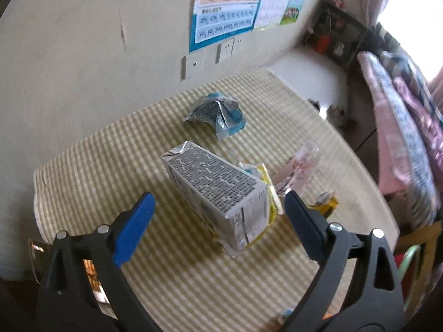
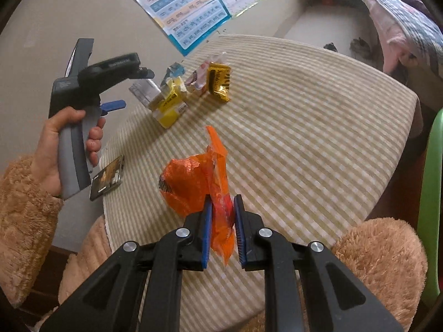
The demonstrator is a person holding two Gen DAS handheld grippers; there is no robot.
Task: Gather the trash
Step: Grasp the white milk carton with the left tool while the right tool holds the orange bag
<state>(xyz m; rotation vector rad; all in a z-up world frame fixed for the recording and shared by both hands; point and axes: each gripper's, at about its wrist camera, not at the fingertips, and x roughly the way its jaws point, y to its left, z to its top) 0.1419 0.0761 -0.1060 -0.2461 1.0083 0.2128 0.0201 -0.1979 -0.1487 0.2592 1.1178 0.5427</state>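
My right gripper [image 2: 223, 202] is shut on a crumpled orange wrapper [image 2: 191, 182], pinching its tail just above the striped tablecloth [image 2: 304, 138]. My left gripper [image 1: 218, 202] is open. A grey and yellow drink carton [image 1: 216, 191] lies on its side ahead of it, framed by the blue pads and touching neither. In the right wrist view a hand holds the left gripper [image 2: 135, 88] left of that carton [image 2: 169, 105]. A crumpled blue wrapper [image 1: 218, 113] lies beyond the carton. A pink clear wrapper [image 1: 299, 166] and a gold wrapper [image 1: 326, 204] lie to its right.
A phone [image 2: 108, 178] lies at the table's near left edge. The table stands against a wall with posters [image 2: 188, 8]. A green chair [image 2: 432, 193] is at the right, with bedding [image 1: 401, 127] beyond. Fuzzy tan sleeves [image 2: 382, 251] hang over the near edge.
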